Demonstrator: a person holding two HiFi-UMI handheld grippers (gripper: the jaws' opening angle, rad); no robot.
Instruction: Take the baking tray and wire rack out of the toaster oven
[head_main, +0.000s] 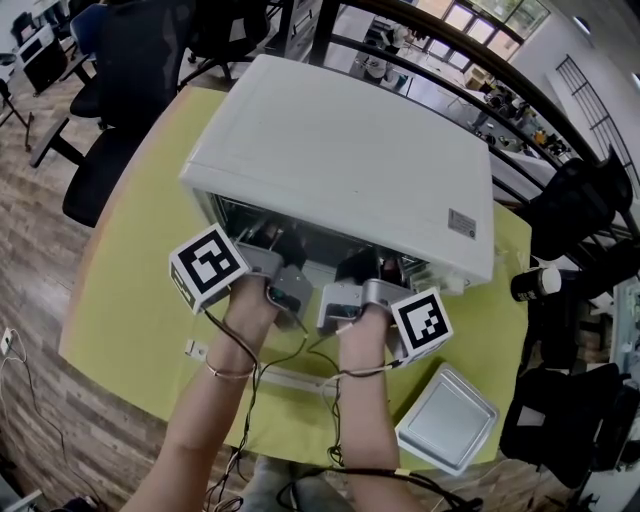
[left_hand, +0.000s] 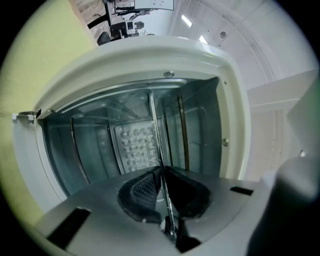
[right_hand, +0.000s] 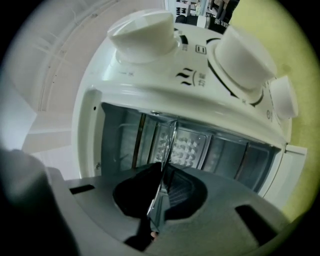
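Both grippers reach level into the open mouth of the white toaster oven (head_main: 340, 150), side by side and just apart. The left gripper (head_main: 272, 245) has its jaws pressed together on the thin front edge of the wire rack (left_hand: 156, 135), which shows in the left gripper view as a fine metal line running straight ahead from the pads into the cavity. The right gripper (head_main: 362, 272) is clamped the same way on the rack's edge, a bright strip seen edge-on between its jaws in the right gripper view (right_hand: 169, 150). Ahead of each gripper stands the dimpled rear wall of the oven, with ribbed side walls to either hand. Above the right gripper (as its own camera sees it) sit two large white knobs (right_hand: 145, 30) on the control panel. The baking tray (head_main: 447, 417) lies flat on the yellow-green desk (head_main: 130, 300), behind and to the right of the right gripper, near the desk's front corner and well clear of the oven.
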